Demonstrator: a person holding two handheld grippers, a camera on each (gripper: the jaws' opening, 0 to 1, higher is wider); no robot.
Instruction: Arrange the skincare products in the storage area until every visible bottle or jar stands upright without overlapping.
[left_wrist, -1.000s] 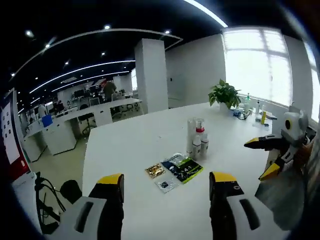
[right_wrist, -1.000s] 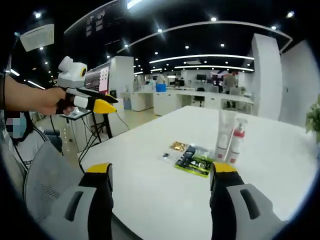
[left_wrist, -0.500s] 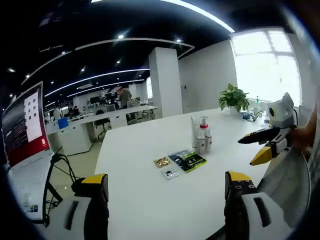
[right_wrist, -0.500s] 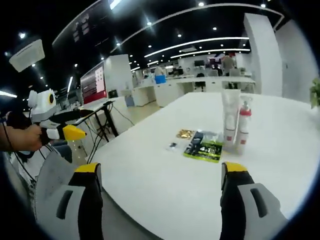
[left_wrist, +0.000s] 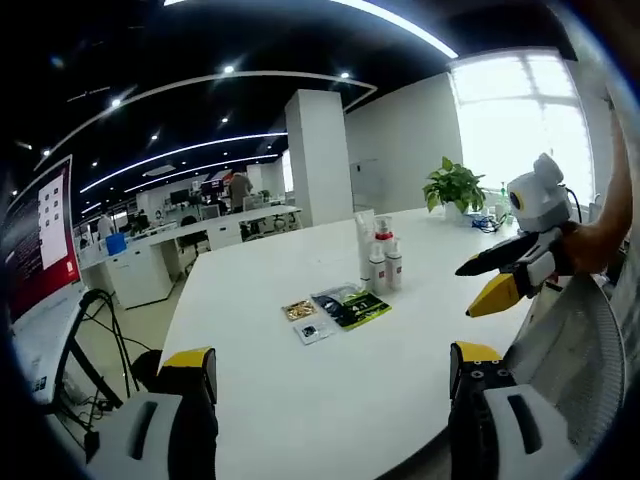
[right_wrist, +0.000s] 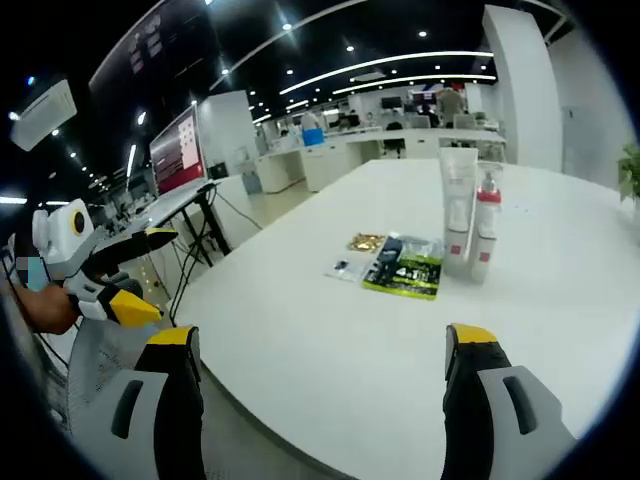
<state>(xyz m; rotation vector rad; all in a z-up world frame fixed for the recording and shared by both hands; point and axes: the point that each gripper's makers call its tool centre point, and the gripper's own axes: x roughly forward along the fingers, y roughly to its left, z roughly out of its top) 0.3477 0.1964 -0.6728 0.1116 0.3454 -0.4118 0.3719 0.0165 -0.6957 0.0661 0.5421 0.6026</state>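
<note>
Here the left gripper hung released above the near edge of the white tabletop, its yellow-tipped jaws spread wide with nothing between them. The right gripper was likewise released, jaws wide apart and empty, over its own near edge of the tabletop.

In the left gripper view the skincare bottles stood upright in a tight cluster well beyond the jaws, toward the far middle of the tabletop: a tall white tube, a red-capped pump bottle and small white bottles just beside them. Near that cluster, on its left and closer side, flat sachets lay on the surface, a green-and-black one, a gold one and a small clear one. A potted plant sat at the far right by the window.

In the right gripper view the tall white tube and the red-capped pump bottle stood side by side, the sachets lying to their left.
</note>
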